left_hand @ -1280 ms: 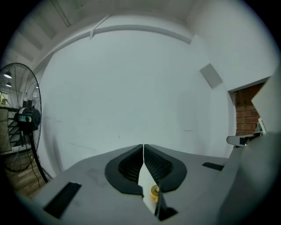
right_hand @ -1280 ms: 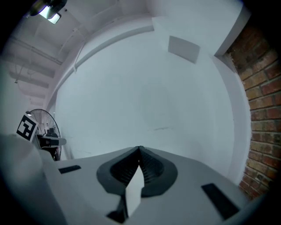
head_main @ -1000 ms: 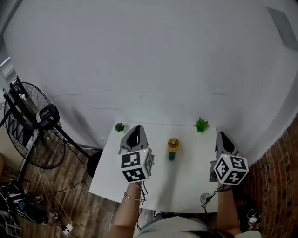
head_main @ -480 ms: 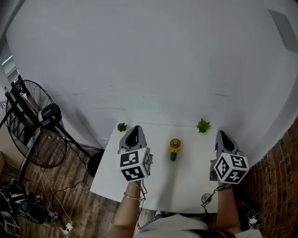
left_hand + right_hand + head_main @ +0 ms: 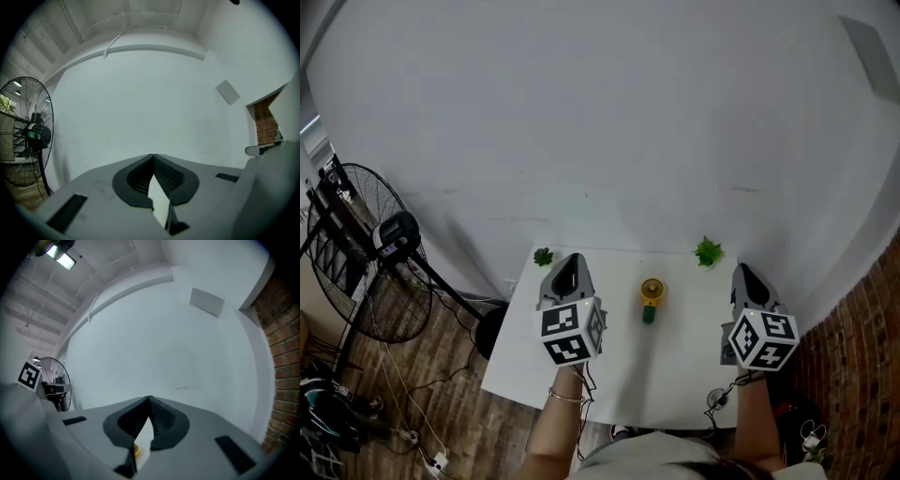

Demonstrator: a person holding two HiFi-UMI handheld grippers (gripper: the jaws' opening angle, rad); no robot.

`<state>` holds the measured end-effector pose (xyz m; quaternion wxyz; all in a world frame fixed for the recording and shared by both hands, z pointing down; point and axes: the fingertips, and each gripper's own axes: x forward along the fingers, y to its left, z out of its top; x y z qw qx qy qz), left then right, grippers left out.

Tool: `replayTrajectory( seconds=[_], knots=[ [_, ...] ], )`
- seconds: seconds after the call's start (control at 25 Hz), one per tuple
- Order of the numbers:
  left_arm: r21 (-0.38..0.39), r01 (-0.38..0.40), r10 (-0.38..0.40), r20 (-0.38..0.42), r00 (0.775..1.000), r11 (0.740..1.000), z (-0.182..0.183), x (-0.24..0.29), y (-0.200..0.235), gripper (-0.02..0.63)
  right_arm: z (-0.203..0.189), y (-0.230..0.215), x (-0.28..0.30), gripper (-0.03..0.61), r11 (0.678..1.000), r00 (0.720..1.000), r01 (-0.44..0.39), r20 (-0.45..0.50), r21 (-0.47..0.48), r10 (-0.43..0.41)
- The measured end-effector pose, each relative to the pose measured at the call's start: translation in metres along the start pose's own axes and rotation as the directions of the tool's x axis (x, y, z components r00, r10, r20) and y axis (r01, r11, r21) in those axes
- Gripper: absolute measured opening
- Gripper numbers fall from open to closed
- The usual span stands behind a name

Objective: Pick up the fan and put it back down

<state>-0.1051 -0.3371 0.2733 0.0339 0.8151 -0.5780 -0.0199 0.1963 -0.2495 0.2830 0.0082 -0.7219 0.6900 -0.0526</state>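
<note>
A small hand-held fan (image 5: 650,298) with a yellow head and a green handle lies in the middle of the white table (image 5: 675,375). My left gripper (image 5: 571,259) hovers over the table's left side, well left of the fan, its jaws meeting at the tips with nothing between them. My right gripper (image 5: 741,270) is over the right edge, also apart from the fan and shut on nothing. Through the right gripper view a sliver of the yellow fan (image 5: 136,449) shows below the closed jaws (image 5: 149,397). The left gripper view shows closed jaws (image 5: 153,155) against the wall.
Two little green plants stand at the table's far corners, one left (image 5: 543,256) and one right (image 5: 707,251). A large black floor fan (image 5: 366,253) stands on the wooden floor to the left, cables around its base. A white wall rises behind the table; brick shows at the right (image 5: 862,319).
The head view swayed slightly. Both grippers and the small fan stay where they were.
</note>
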Motion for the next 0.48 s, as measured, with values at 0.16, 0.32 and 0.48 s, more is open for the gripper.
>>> replayTrajectory(
  seconds=[0.16, 0.32, 0.48],
  knots=[
    [0.004, 0.005, -0.005, -0.003, 1.0, 1.0, -0.003, 0.0007, -0.0007, 0.012, -0.0004, -0.0028, -0.0023, 0.0, 1.0, 1.0, 0.013, 0.0, 0.001, -0.013],
    [0.001, 0.003, -0.003, -0.01, 1.0, 1.0, -0.006, 0.0002, 0.0, 0.012, -0.001, -0.0032, -0.0035, 0.0, 1.0, 1.0, 0.017, -0.002, 0.0, -0.017],
    [-0.001, 0.002, -0.002, -0.015, 1.0, 1.0, -0.008, 0.0004, -0.0008, 0.012, -0.0019, -0.0042, -0.0037, 0.0, 1.0, 1.0, 0.016, -0.004, -0.001, -0.016]
  ],
)
